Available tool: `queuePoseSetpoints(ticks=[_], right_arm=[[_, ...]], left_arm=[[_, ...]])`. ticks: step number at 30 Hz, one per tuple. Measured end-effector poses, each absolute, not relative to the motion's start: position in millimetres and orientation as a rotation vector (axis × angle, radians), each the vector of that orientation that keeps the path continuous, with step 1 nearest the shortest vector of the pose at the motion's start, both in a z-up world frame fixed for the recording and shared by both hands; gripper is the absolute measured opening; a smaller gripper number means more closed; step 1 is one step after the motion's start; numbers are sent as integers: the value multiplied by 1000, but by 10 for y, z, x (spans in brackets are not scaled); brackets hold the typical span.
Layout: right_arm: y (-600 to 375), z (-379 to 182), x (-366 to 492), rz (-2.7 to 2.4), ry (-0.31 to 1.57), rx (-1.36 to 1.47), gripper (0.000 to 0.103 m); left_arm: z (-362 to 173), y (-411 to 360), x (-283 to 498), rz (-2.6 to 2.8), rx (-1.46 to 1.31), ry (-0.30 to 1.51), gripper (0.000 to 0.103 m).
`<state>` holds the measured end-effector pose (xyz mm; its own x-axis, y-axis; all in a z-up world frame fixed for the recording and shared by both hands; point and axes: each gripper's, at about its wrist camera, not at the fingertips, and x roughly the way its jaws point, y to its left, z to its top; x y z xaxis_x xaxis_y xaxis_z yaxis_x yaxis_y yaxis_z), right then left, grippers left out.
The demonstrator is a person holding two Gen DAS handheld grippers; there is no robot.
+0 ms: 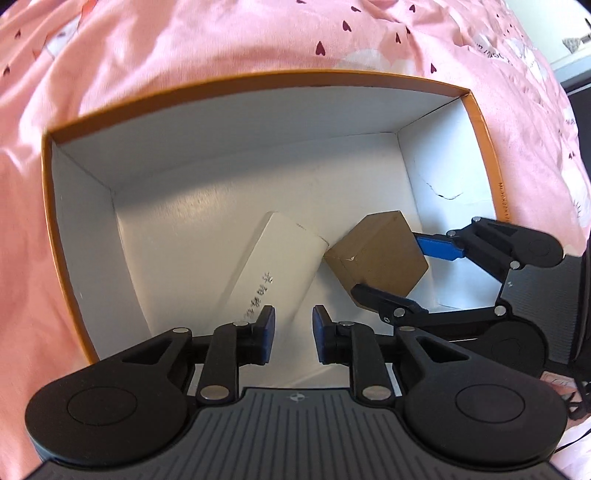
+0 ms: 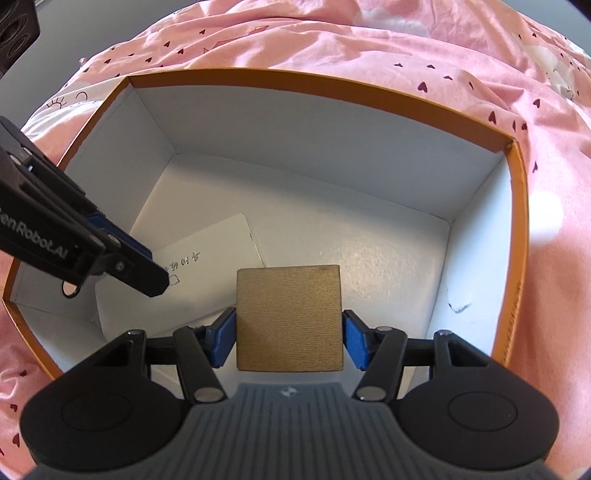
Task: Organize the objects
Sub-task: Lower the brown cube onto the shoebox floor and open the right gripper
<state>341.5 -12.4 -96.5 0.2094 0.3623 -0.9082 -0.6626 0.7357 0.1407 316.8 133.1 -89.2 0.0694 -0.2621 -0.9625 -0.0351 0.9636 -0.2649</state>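
An orange box with a white inside (image 1: pixel 46 206) (image 2: pixel 517 229) lies open on a pink bedsheet. A flat white box with printed characters (image 1: pixel 273 266) (image 2: pixel 207 258) lies inside it on the floor. My right gripper (image 2: pixel 289 338) is shut on a brown cube (image 2: pixel 289 317) (image 1: pixel 376 258) and holds it inside the orange box, beside the white box. My left gripper (image 1: pixel 293 332) is open and empty, its fingers just over the near end of the white box. It shows in the right wrist view (image 2: pixel 122 258) at the left.
The pink sheet with small dark hearts (image 1: pixel 258 40) (image 2: pixel 406 62) surrounds the orange box on all sides. The box's right inner wall has a small dark scuff (image 1: pixel 443 192) (image 2: pixel 458 306). A dark object (image 2: pixel 14 29) sits at the far top left.
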Motion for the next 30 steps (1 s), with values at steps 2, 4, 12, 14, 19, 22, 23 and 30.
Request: queuePoseSetpoints(ticks=[2, 4, 12, 14, 19, 22, 23, 30], right_arm=[[-97, -980, 3411, 750, 1138, -305, 62], [-61, -987, 3434, 770, 1128, -305, 62], [195, -1027, 3524, 874, 1100, -279, 62], [284, -1040, 3502, 910, 1081, -301, 62], [417, -1076, 3503, 939, 1093, -324, 61], [364, -1036, 3529, 900, 1085, -367, 61], [329, -1020, 3536, 887, 1072, -385, 61], [210, -1063, 3649, 826, 1063, -446, 61]], left_arm=[[-890, 1325, 3182, -180, -193, 1486, 30], [-844, 1373, 3183, -181, -148, 1472, 32], [-793, 1403, 3153, -171, 52, 1414, 39], [-776, 1414, 3187, -166, 83, 1393, 42], [-892, 1306, 3305, -145, 171, 1375, 43], [-920, 1273, 3350, -164, 195, 1341, 46], [-943, 1252, 3375, -176, 204, 1333, 48], [-1146, 1045, 3481, -202, 331, 1322, 51]])
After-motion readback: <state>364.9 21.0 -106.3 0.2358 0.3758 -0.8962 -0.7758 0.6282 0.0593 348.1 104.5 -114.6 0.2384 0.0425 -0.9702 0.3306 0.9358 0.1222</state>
